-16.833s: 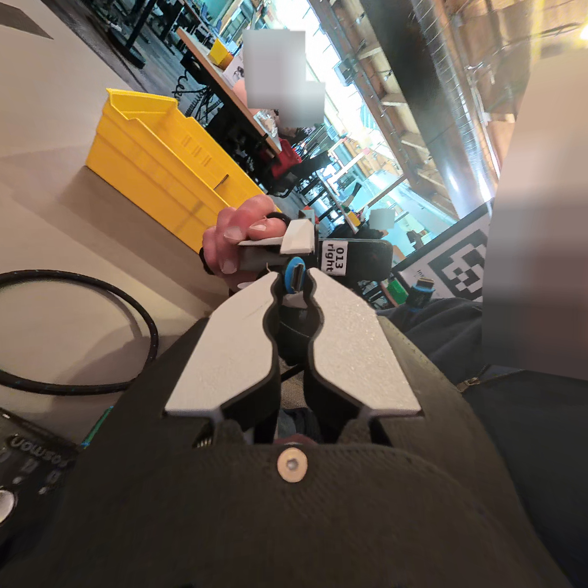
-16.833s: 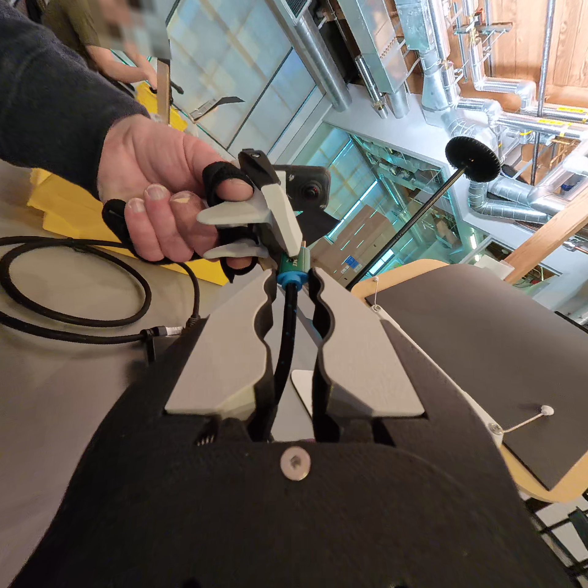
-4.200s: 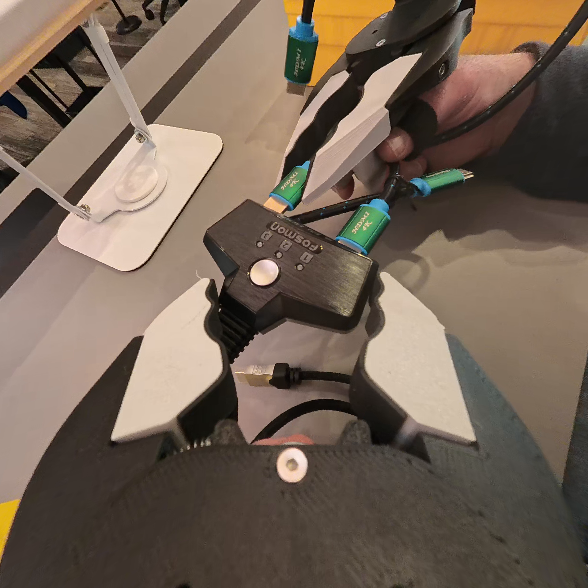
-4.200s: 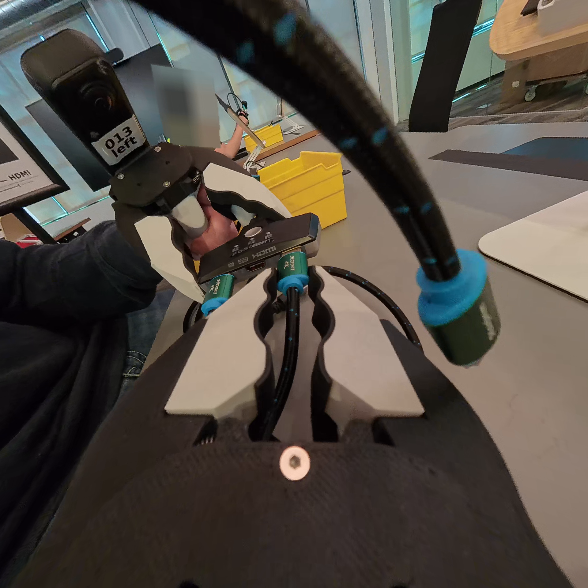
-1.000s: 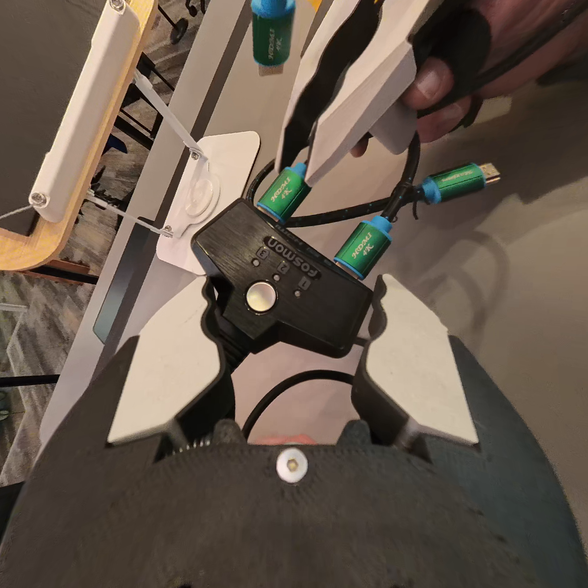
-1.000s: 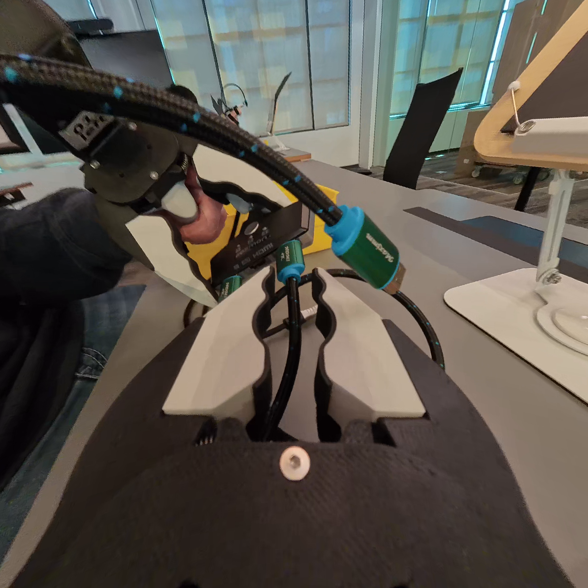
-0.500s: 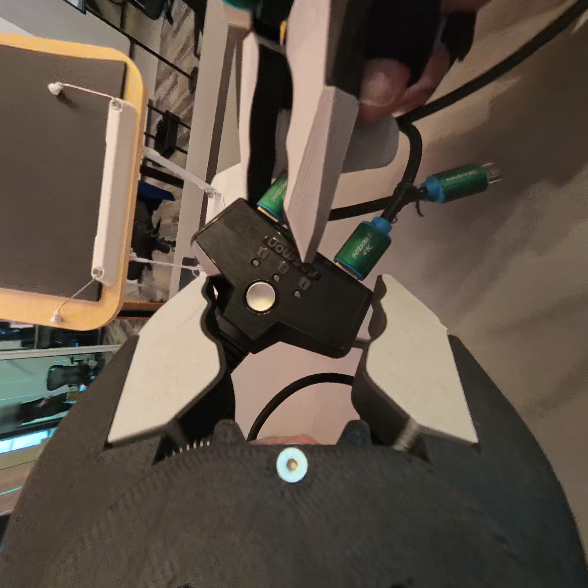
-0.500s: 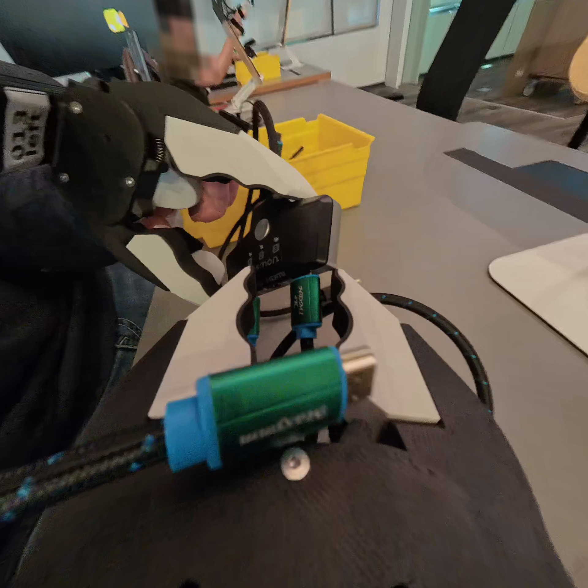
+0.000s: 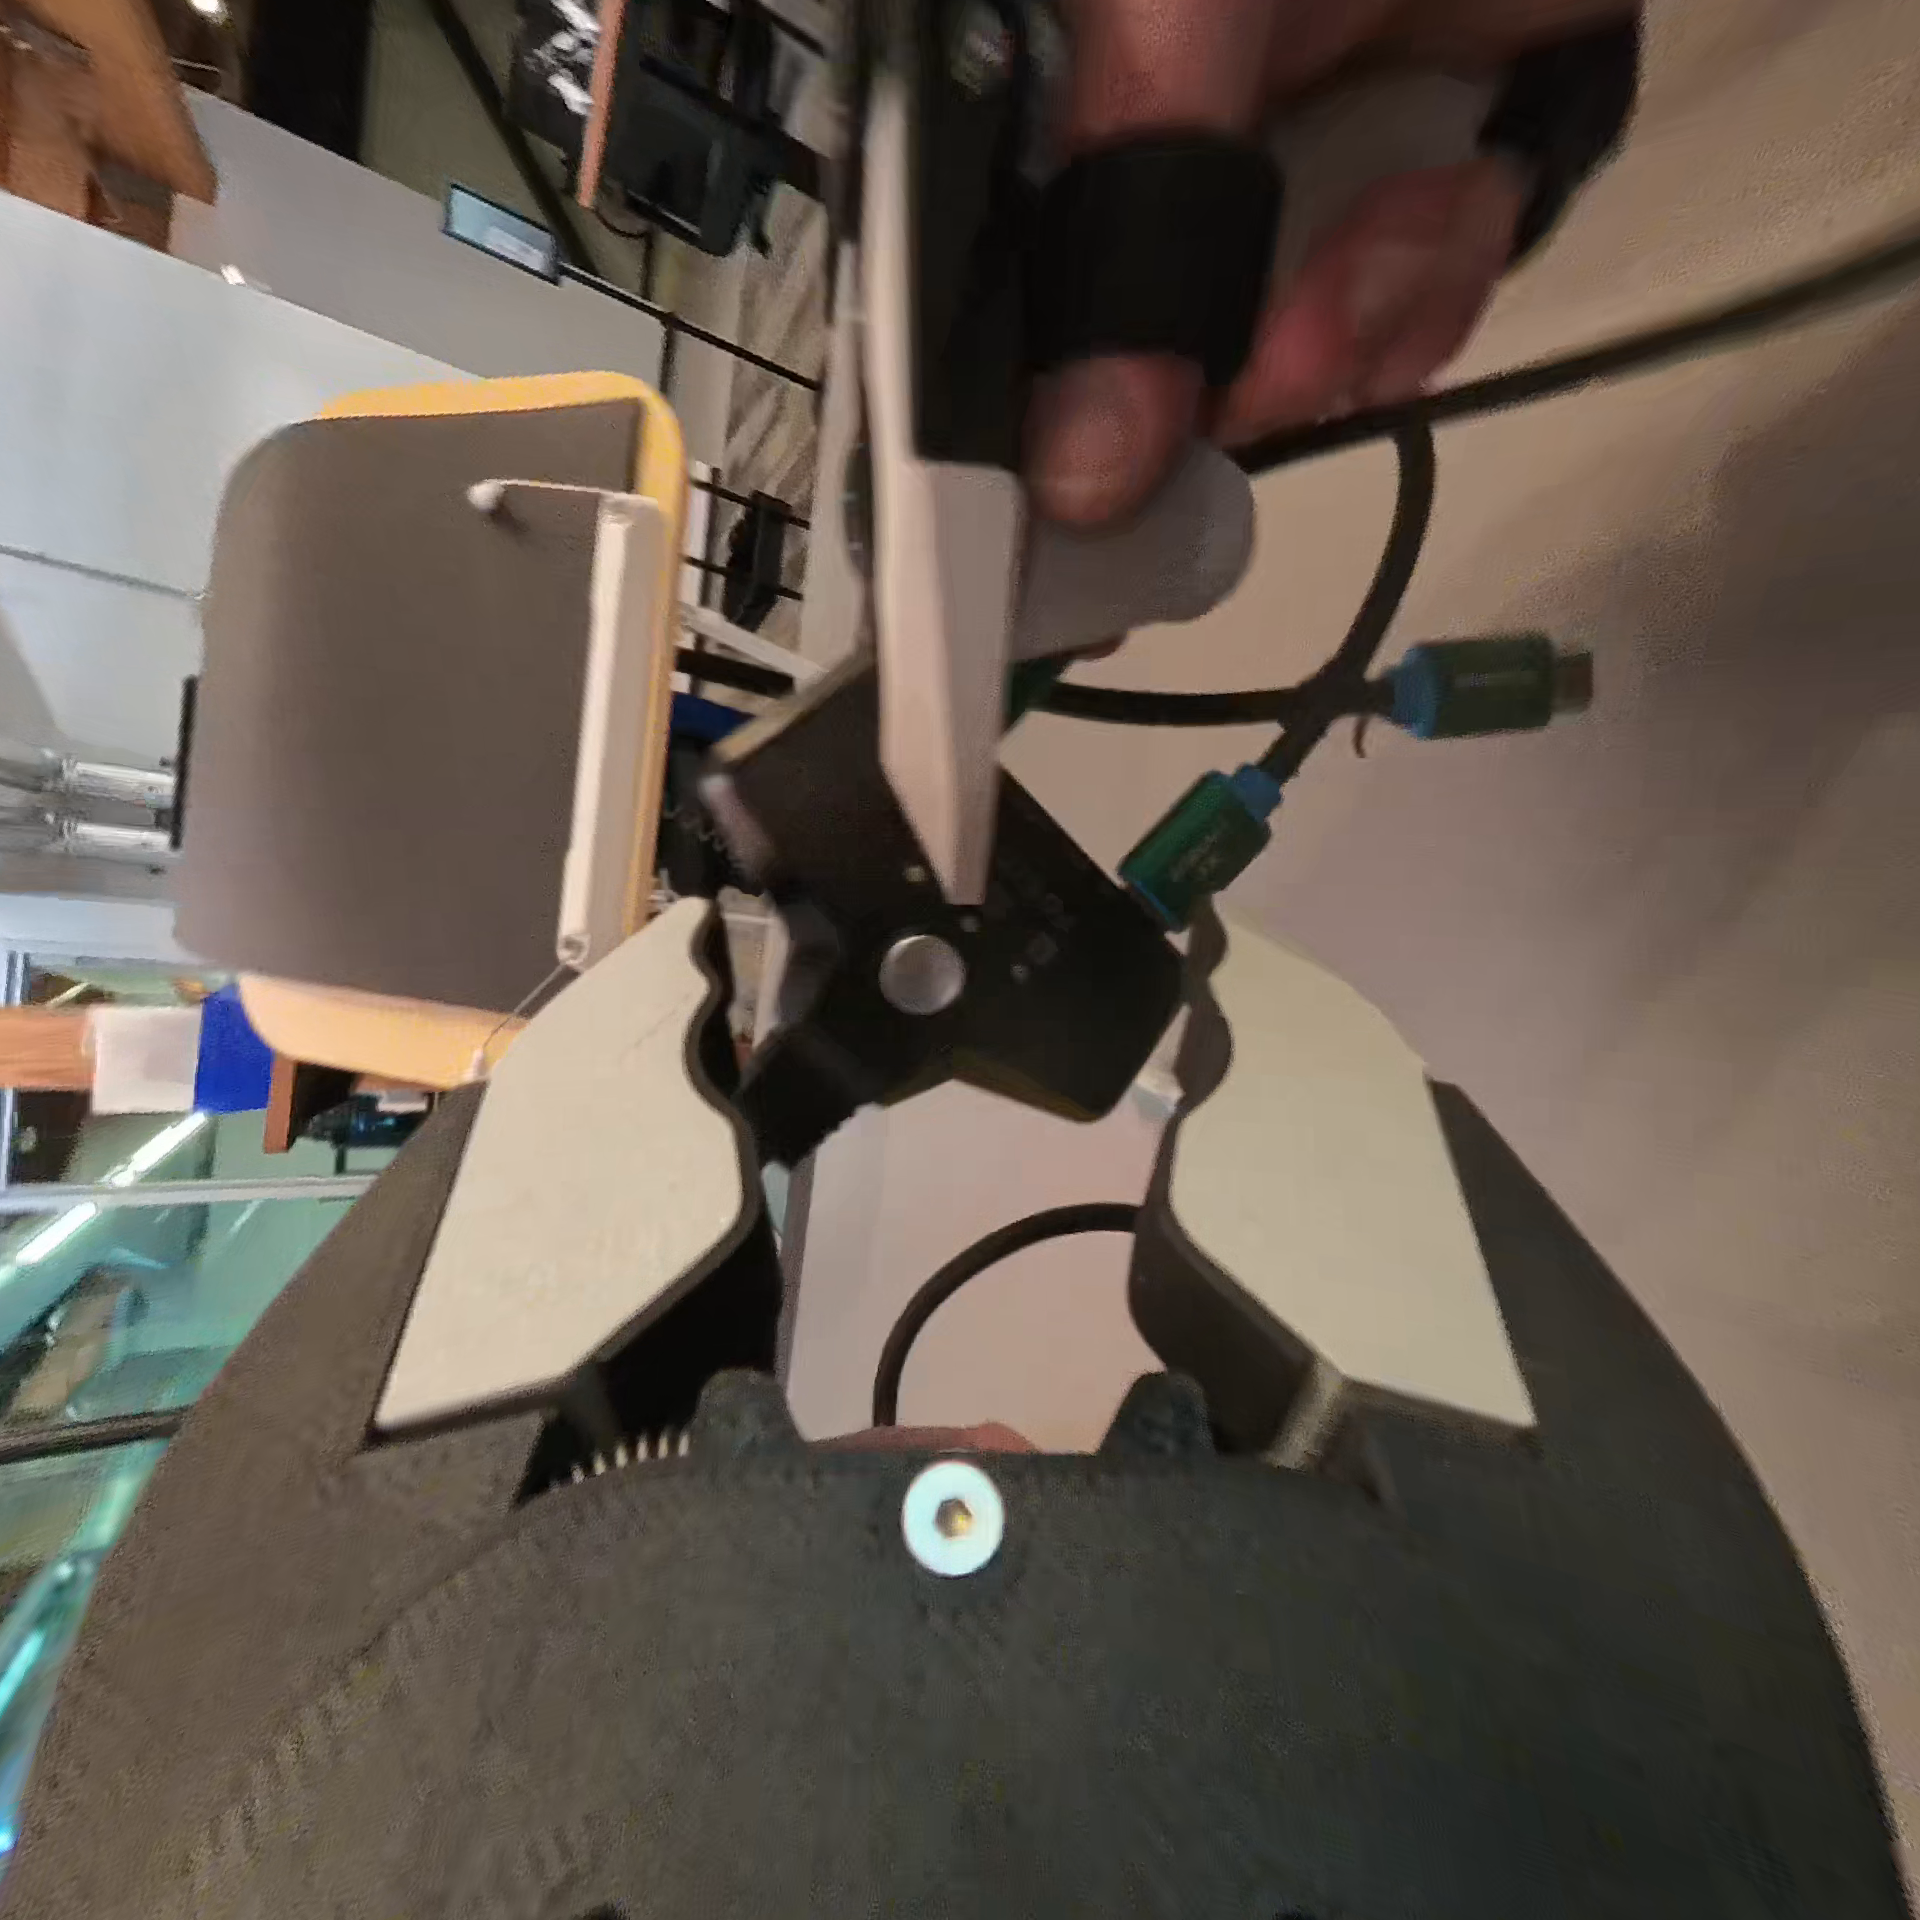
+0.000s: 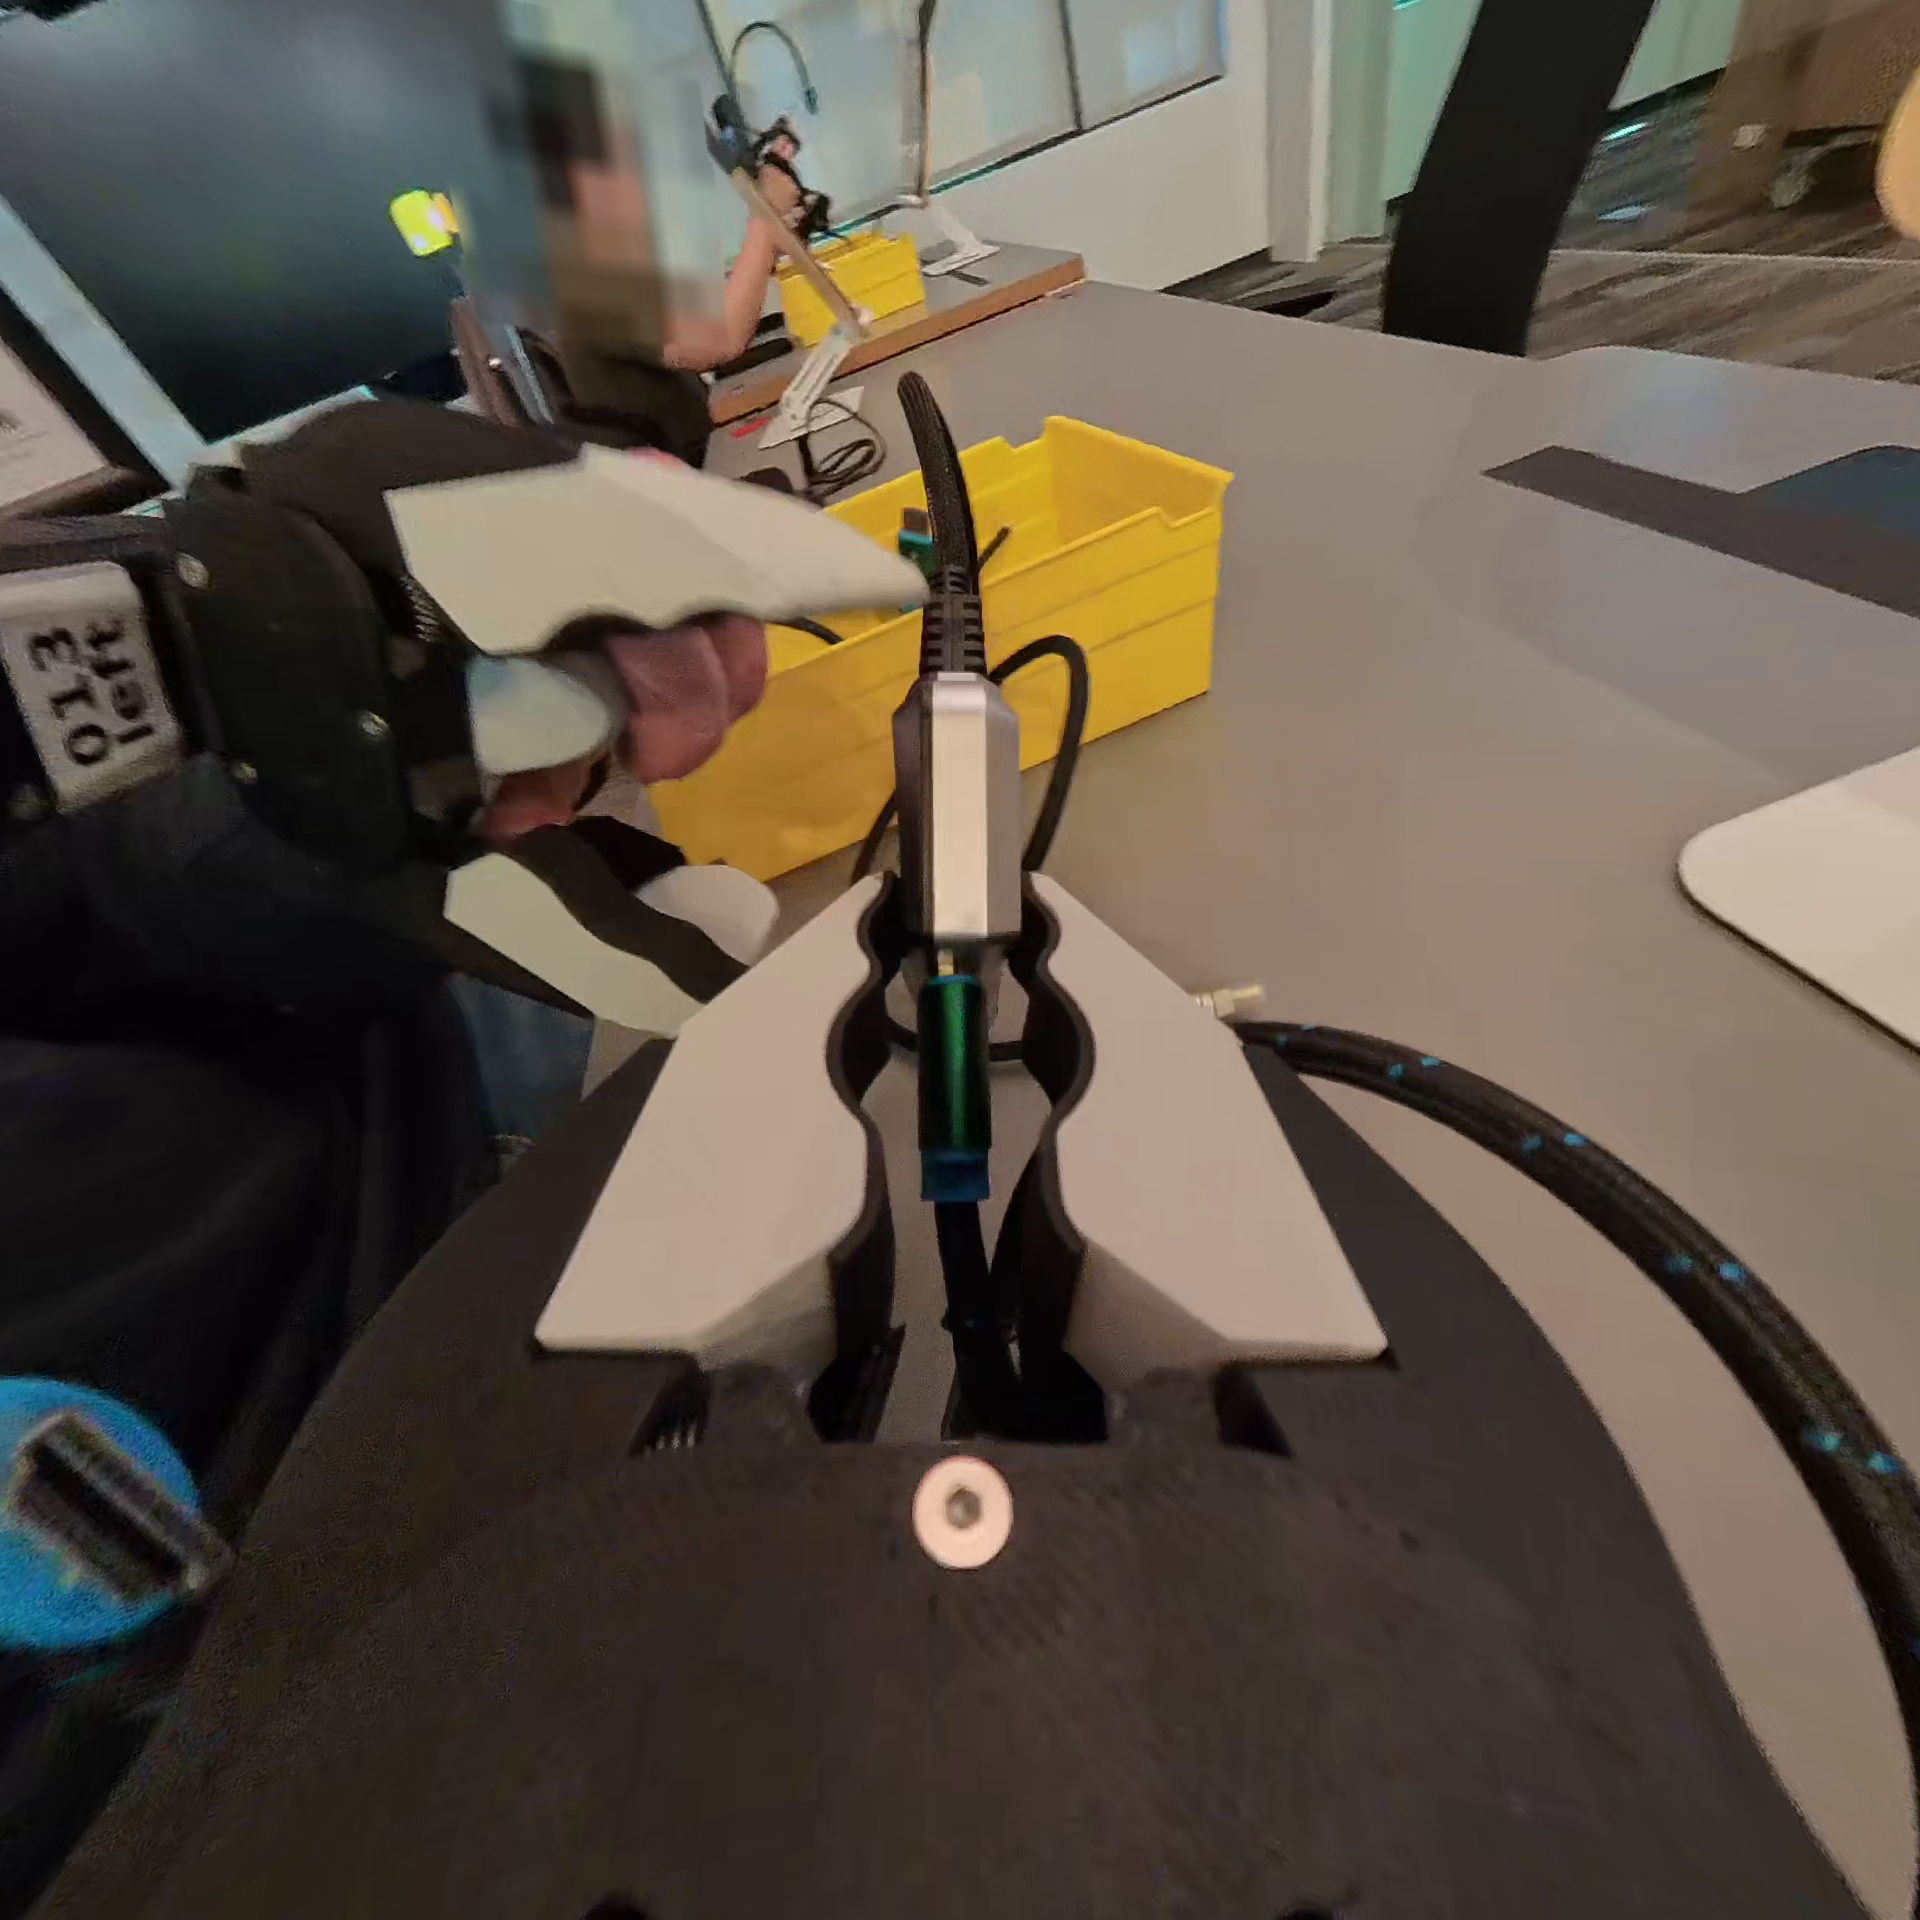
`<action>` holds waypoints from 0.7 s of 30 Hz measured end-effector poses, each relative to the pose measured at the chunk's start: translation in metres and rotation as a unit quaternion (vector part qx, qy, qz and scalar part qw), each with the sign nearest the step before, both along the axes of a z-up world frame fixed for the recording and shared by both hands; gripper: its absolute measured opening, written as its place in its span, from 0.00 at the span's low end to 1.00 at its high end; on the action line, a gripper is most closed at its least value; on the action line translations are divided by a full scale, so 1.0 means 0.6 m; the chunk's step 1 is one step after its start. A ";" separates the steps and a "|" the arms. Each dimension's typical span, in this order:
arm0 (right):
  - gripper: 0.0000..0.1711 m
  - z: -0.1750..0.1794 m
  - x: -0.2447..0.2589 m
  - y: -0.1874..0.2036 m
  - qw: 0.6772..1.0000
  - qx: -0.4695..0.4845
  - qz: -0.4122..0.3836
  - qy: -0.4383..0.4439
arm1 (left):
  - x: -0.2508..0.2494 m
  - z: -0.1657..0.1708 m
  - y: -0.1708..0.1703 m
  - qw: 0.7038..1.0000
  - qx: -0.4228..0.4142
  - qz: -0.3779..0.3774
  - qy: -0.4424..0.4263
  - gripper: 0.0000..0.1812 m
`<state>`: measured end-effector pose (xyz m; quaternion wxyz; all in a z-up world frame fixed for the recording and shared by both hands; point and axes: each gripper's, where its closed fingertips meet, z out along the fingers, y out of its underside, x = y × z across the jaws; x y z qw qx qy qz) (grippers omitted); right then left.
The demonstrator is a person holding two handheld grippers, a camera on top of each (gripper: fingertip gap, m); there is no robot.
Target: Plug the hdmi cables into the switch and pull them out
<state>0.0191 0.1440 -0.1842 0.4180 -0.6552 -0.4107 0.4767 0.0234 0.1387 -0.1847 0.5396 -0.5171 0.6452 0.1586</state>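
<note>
Tabletop (image 10: 1507,644), grey, runs under everything I see in both wrist views. Yellow bin (image 10: 1091,582) sits far on it, behind the work. White base plate (image 10: 1829,894) lies at the right edge of the right wrist view.

Left tool (image 9: 951,997): jaws spread wide, clamped on the black switch (image 9: 1049,997) by its two sides, lifted clear of the tabletop and tilted. The round silver button faces my left camera. In the right wrist view the switch (image 10: 961,800) shows edge-on, a grey strip standing upright just past my fingertips, its thick black lead rising from its far end.

Right tool (image 10: 961,940): jaws narrowed to a slim gap around a green plug (image 10: 951,1070) with a blue collar. The plug's metal tip meets the near end of the switch; I cannot tell how deep it is seated, nor whether the jaws actually pinch it.

Second green plug (image 9: 1195,842) sits in the switch's right-hand port. Third plug (image 9: 1486,686) hangs free further right, its braided cable looping back. Fourth plug end (image 10: 94,1507), blurred, shows at the near left of the right wrist view.
</note>
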 end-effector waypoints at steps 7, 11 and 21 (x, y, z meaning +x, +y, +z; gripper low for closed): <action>0.10 0.076 0.032 0.026 0.996 0.063 -0.066 0.006 | -0.050 0.084 0.000 0.997 0.031 0.029 -0.071 0.43; 0.10 0.145 0.062 0.032 0.989 0.110 -0.095 0.011 | -0.087 0.112 0.004 0.992 0.039 0.050 -0.106 0.37; 0.10 0.360 0.203 0.055 0.950 0.239 -0.200 0.000 | -0.119 0.089 0.018 0.991 0.027 0.077 -0.105 0.35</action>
